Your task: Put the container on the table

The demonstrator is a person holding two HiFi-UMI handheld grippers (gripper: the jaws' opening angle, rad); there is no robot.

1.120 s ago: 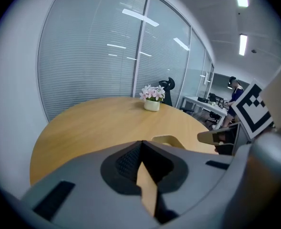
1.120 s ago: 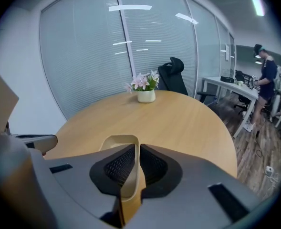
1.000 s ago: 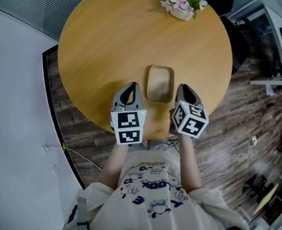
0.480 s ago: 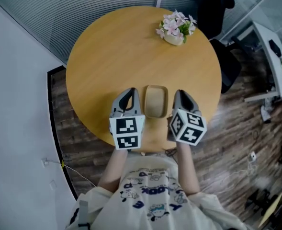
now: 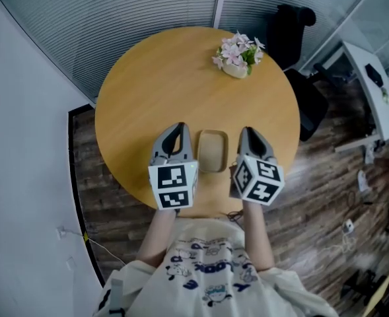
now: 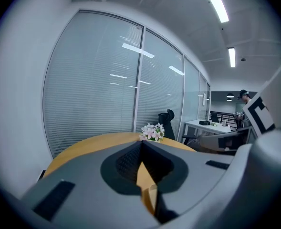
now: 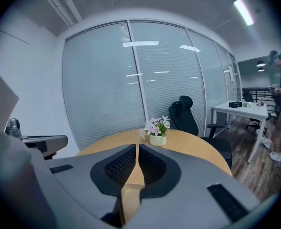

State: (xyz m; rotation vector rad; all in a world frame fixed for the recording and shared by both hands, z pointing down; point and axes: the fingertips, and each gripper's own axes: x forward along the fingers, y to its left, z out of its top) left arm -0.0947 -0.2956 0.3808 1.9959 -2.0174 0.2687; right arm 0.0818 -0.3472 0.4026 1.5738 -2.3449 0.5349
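— Where was the container?

— The container (image 5: 212, 150) lay on the table (image 5: 161, 91), close to the edge nearest the person. It sat between the left gripper (image 5: 178, 127) and the right gripper (image 5: 246, 131), and the head view showed it touching neither. A pot of flowers (image 5: 236, 53) stood well apart, at the far side.

— And the grippers?

— Both had their jaws pressed together with nothing held between them. Only the wood of the table showed past the tips.

— How would it handle?

— It looked like a shallow tan dish with rounded corners and a thin raised rim. It was probably light and stiff, perhaps a little slick. I would have pinched one long side wall at its middle, one jaw inside and one outside, so it stayed level.
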